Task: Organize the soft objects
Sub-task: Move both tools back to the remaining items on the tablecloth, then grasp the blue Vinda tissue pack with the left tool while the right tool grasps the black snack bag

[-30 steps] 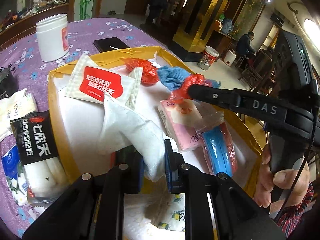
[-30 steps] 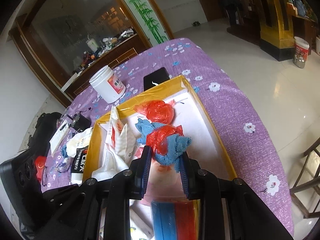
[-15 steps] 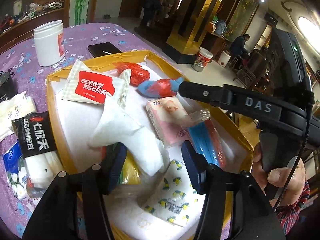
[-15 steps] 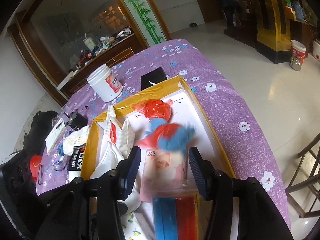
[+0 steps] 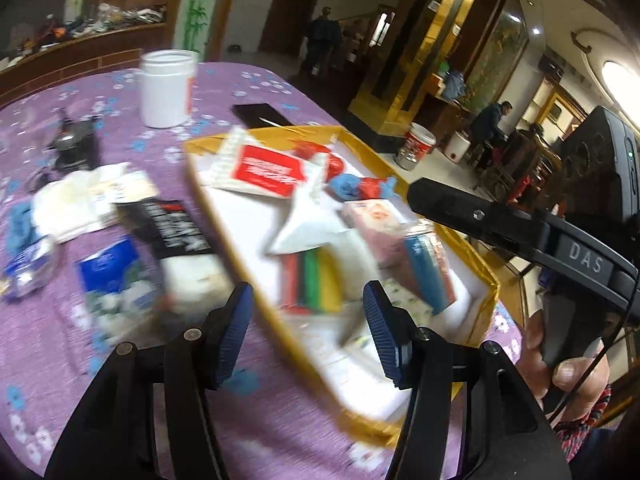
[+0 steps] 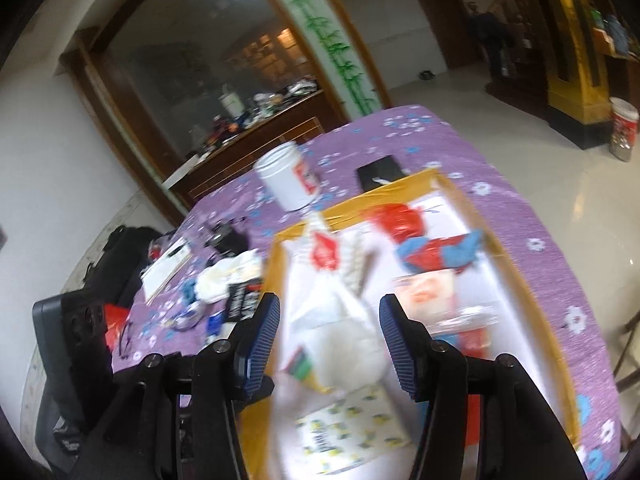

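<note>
A yellow-rimmed box [image 5: 472, 256] [image 6: 516, 260] on the purple table holds soft things: a red-and-blue cloth bundle [image 5: 362, 187] [image 6: 438, 254], a white cloth [image 5: 310, 220] [image 6: 344, 320], a red-label packet [image 5: 266, 170], a pink tissue pack [image 5: 370, 220] and coloured sponges [image 5: 314, 280]. My left gripper [image 5: 306, 332] is open and empty above the box's near-left rim. My right gripper [image 6: 328, 336] is open and empty above the white cloth; it also shows in the left wrist view [image 5: 480, 220].
Left of the box lie a black packet [image 5: 168, 228], a blue-and-white pack [image 5: 116, 276] and white tissue packs [image 5: 80, 204]. A white jar [image 5: 168, 88] [image 6: 288, 180] and a black phone [image 5: 260, 115] stand behind the box. The table edge runs close on the right.
My right gripper let go of the red-and-blue bundle, which now lies in the box, and drew back. My left gripper let go of the white cloth, opened and swung left and back.
</note>
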The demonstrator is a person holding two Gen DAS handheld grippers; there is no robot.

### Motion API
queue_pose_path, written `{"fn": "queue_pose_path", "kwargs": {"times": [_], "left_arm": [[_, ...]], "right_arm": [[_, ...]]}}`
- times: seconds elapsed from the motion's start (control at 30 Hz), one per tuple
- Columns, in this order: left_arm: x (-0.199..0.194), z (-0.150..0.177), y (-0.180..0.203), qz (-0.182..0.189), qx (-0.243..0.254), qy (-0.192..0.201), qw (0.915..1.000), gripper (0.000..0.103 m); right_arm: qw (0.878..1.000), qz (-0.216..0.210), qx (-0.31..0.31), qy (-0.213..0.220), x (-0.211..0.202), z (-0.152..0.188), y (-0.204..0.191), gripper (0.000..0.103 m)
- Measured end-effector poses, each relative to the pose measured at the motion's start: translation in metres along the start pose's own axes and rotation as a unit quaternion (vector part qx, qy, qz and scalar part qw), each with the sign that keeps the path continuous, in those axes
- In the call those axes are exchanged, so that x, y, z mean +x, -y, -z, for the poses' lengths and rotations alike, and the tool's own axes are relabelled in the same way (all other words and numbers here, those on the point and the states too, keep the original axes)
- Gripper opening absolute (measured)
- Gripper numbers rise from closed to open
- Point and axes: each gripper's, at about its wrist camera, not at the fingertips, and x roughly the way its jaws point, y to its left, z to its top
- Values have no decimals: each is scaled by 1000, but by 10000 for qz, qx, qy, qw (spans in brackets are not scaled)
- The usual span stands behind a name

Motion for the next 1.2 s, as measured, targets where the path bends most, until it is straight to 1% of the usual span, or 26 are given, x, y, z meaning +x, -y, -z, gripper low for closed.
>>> {"fn": "queue_pose_path", "kwargs": {"times": [0.13, 0.27, 0.4, 0.43, 0.47, 0.6, 0.7, 0.73, 0.87, 0.93, 1.0, 1.1, 1.17, 1.2], "left_arm": [[-20, 13, -27, -270, -115, 123, 9995, 55], [-37, 22, -60, -513, -342, 200, 9979, 55], [-57, 23, -108, -980, -618, 361, 9926, 55], [-60, 22, -117, -1016, -702, 372, 9917, 57], [-63, 20, -131, -1021, -828, 353, 9907, 62], [-61, 8, -172, -1083, -1298, 292, 9852, 62], [-50, -3, -189, -989, -1541, 204, 9829, 62], [-43, -9, -195, -1062, -1583, 172, 9815, 62], [-22, -17, -210, -1062, -1652, -45, 9805, 62], [-10, -19, -210, -1081, -1593, -180, 9811, 62], [-6, -16, -203, -1188, -1414, -231, 9825, 64], [-8, -9, -189, -1180, -1161, -253, 9859, 64], [-10, -1, -177, -1338, -930, -278, 9862, 64], [-12, 4, -170, -1480, -819, -282, 9852, 63]], "right_arm": [[9996, -141, -232, -104, 7, 7, -27, 56], [9985, -289, -396, -255, 17, 19, -48, 56], [9965, -418, -606, -403, 25, 30, -65, 56], [9959, -445, -656, -429, 26, 32, -69, 56], [9956, -467, -686, -444, 26, 34, -72, 56], [9948, -524, -727, -489, 29, 38, -77, 56], [9945, -547, -724, -515, 31, 39, -78, 56], [9945, -552, -722, -521, 31, 39, -78, 56], [9947, -546, -683, -545, 31, 37, -76, 56], [9948, -539, -671, -551, 31, 37, -74, 56], [9949, -531, -651, -554, 31, 36, -73, 56], [9950, -548, -607, -582, 33, 34, -71, 56], [9947, -572, -595, -620, 35, 33, -70, 56], [9944, -575, -602, -652, 36, 32, -70, 56]]}}
